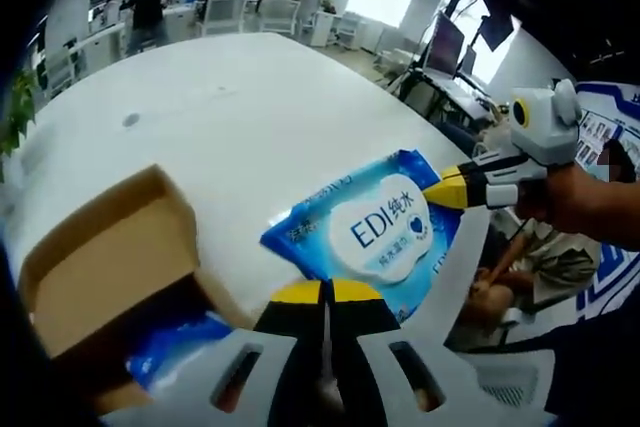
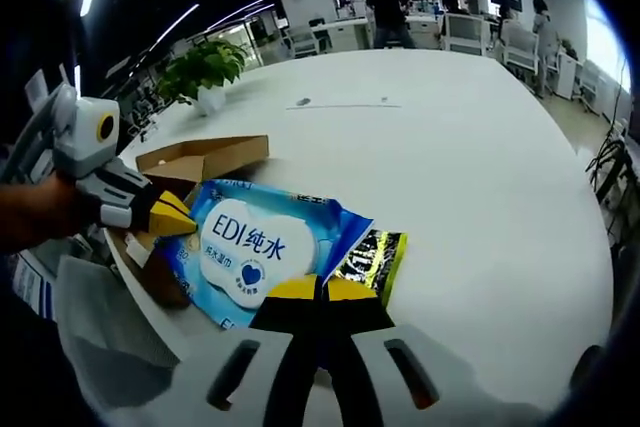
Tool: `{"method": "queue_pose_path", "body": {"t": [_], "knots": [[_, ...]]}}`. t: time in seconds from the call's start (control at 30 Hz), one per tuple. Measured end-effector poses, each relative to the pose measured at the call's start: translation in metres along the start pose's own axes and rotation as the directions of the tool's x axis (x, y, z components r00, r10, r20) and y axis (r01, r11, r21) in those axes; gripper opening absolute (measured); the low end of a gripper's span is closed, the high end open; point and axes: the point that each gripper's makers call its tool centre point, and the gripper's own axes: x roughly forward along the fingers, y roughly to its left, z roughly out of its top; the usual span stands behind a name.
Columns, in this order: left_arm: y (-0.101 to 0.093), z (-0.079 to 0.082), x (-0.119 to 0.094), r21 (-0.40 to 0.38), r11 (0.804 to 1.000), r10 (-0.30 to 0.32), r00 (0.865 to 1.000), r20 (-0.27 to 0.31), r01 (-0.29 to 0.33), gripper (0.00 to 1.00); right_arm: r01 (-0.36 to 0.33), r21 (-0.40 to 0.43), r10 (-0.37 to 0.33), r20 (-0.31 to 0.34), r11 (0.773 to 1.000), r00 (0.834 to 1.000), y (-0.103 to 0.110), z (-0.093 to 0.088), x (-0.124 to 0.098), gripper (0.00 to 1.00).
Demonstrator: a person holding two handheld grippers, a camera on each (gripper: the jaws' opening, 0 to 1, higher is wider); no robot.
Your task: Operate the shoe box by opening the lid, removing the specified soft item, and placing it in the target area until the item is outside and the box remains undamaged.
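While the shoe box (image 1: 105, 267) sits open at the left of the left gripper view, the left claw (image 1: 324, 294) has its jaws pressed narrow together, pinching the near edge of the blue wipes pack (image 1: 372, 230). That pack lies on the white tabletop (image 1: 230, 97), outside the box. Further right, the right claw (image 1: 432, 191) appears to nip the pack's far corner. Best to release gently, lifting both claws straight off so the pack lies flat.

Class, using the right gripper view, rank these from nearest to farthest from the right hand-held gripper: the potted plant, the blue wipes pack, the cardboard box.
1. Blue wipes pack, lying at the tips of the right hand-held gripper.
2. Cardboard box, behind the pack, toward the left.
3. Potted plant, farthest, at the table's far left edge.
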Motion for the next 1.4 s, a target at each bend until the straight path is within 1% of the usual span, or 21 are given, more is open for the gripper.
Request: {"method": "queue_pose_path", "body": {"t": [0.23,0.5,0.93,1.13,1.4], "knots": [[-0.003,0.0,0.013,-0.003,1.0,-0.007,1.0,-0.014,0.006,0.0,0.002,0.012,-0.002,-0.014,1.0,1.0,-0.012,-0.007,0.003,0.0],[-0.004,0.001,0.023,-0.003,1.0,-0.009,1.0,-0.026,0.009,0.0,0.003,0.022,-0.002,-0.024,1.0,1.0,-0.021,-0.01,0.006,0.0],[0.001,-0.001,0.039,-0.019,1.0,-0.005,0.999,-0.048,0.004,0.0,-0.005,0.029,0.007,-0.043,1.0,0.999,-0.032,-0.013,0.017,0.0],[0.004,-0.002,0.043,-0.028,1.0,-0.001,0.998,-0.055,0.0,0.0,-0.012,0.03,0.014,-0.056,0.999,0.998,-0.034,-0.017,0.024,0.0],[0.009,-0.002,0.05,-0.039,0.999,0.001,0.998,-0.059,-0.003,0.0,-0.015,0.033,0.017,-0.061,0.999,0.998,-0.039,-0.015,0.03,0.0]]}}
